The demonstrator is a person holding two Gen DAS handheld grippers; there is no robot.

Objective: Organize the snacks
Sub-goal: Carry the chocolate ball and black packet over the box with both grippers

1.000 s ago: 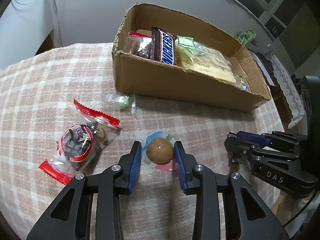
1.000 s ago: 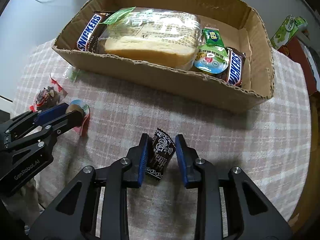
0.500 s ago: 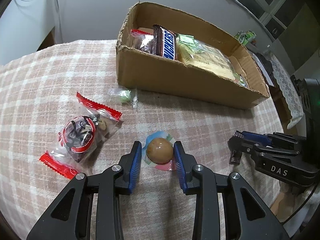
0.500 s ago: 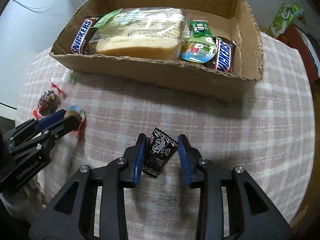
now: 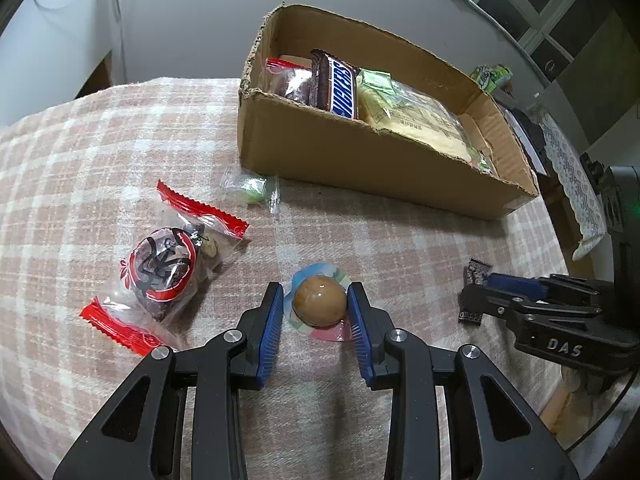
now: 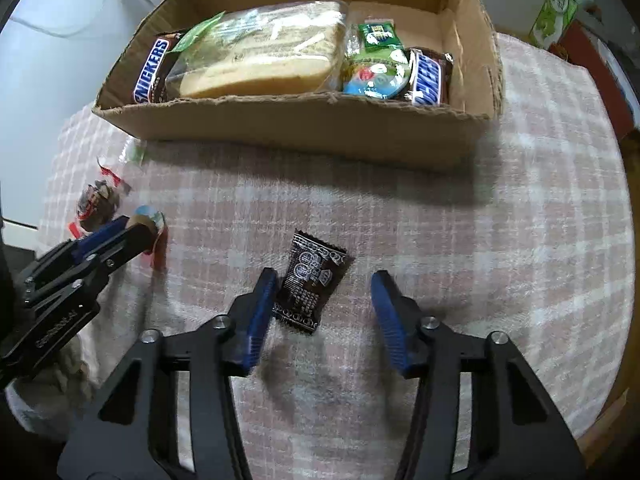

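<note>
Straddling a round brown snack (image 5: 319, 300) in a clear wrapper, the left gripper (image 5: 316, 312) points down at the checked tablecloth (image 5: 80, 152), in front of the cardboard box (image 5: 360, 160); its blue pads sit close on either side, but whether they press on the wrapper cannot be told. The right gripper (image 6: 322, 304) has just been opening: its jaws stand apart over a small dark sachet (image 6: 310, 280), which lies flat on the cloth in front of the box, touching the left pad only, so it looks released rather than held. Both grippers seem placed to pick up loose items for the box. Four loose snacks lie in front of the box: the round one, the dark sachet, a red-edged clear bag (image 5: 168, 268), and a small green sweet (image 5: 252, 192) just beside the box wall. Inside the box: two chocolate bars (image 6: 150, 72), one wrapped sandwich (image 6: 260, 56), and several smaller packets, not clearly countable.
</note>
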